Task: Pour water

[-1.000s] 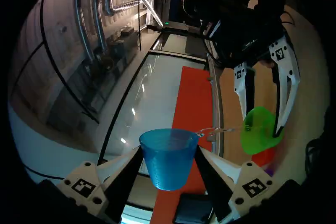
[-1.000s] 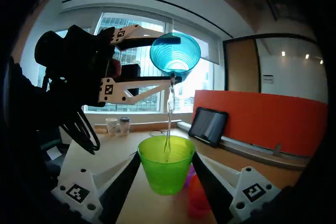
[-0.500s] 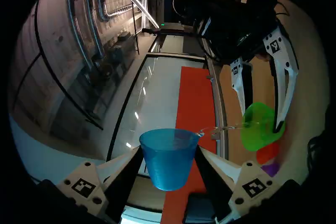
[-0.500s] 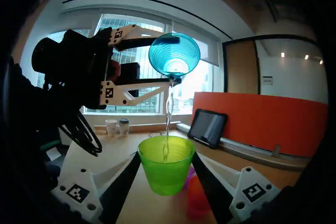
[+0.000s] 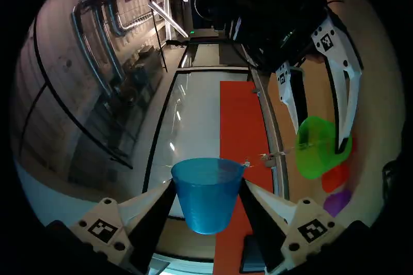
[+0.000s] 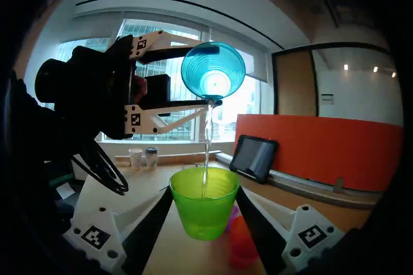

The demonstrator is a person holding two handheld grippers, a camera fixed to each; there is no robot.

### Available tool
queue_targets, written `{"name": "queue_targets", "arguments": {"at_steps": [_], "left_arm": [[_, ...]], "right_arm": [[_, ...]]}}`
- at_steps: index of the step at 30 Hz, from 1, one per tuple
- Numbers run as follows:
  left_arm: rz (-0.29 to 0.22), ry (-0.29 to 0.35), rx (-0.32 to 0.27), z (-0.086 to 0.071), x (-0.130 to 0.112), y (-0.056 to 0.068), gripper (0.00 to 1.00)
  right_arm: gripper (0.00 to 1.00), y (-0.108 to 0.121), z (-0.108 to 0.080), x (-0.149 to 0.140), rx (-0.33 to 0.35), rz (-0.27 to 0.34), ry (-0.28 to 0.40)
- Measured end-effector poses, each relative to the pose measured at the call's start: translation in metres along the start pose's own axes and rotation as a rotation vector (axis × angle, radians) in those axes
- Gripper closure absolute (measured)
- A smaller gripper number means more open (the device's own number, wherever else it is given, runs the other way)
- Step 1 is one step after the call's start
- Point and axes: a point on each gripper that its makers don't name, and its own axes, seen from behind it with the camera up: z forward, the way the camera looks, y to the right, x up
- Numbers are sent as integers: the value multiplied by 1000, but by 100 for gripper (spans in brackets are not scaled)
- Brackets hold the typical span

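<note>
My left gripper [image 5: 208, 192] is shut on a blue cup [image 5: 207, 193], held on its side. In the right gripper view that blue cup [image 6: 213, 73] hangs tipped, mouth toward me, above the green cup [image 6: 204, 208]. A thin stream of water [image 6: 207, 141] runs from its lower rim down into the green cup. My right gripper [image 6: 204, 209] is shut on the green cup, which stands upright over the table. In the left gripper view the green cup [image 5: 319, 146] sits between the right gripper's white fingers [image 5: 290, 97], with the stream [image 5: 273, 155] crossing to it.
Orange and purple cups [image 6: 242, 239] stand on the wooden table [image 6: 175, 252] just behind the green cup. A tablet [image 6: 252, 155] leans against an orange partition [image 6: 330, 146]. Two small cups [image 6: 142, 156] stand by the window sill. A dark-sleeved arm [image 6: 62, 135] and cables are at the left.
The blue cup has tilted further, its mouth turning more toward the right gripper's camera. The stream keeps falling into the green cup, which has stayed in place.
</note>
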Motion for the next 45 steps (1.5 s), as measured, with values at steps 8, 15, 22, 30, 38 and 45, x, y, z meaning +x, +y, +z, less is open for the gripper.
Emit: {"name": "queue_targets", "arguments": {"at_steps": [8, 15, 22, 30, 38, 45], "left_arm": [[48, 9, 9, 2, 6, 1, 15], [99, 14, 21, 3, 9, 0, 15], [106, 15, 26, 4, 9, 1, 15], [4, 10, 8, 5, 2, 3, 15], [-194, 2, -25, 5, -8, 9, 15], [-362, -20, -33, 6, -22, 8, 15]], "right_arm": [[10, 2, -2, 1, -4, 4, 6], [10, 4, -3, 1, -7, 5, 9], [10, 4, -3, 1, -8, 5, 11], [10, 6, -3, 2, -11, 9, 15], [9, 8, -2, 4, -16, 12, 19], [10, 9, -2, 4, -22, 12, 20]]}}
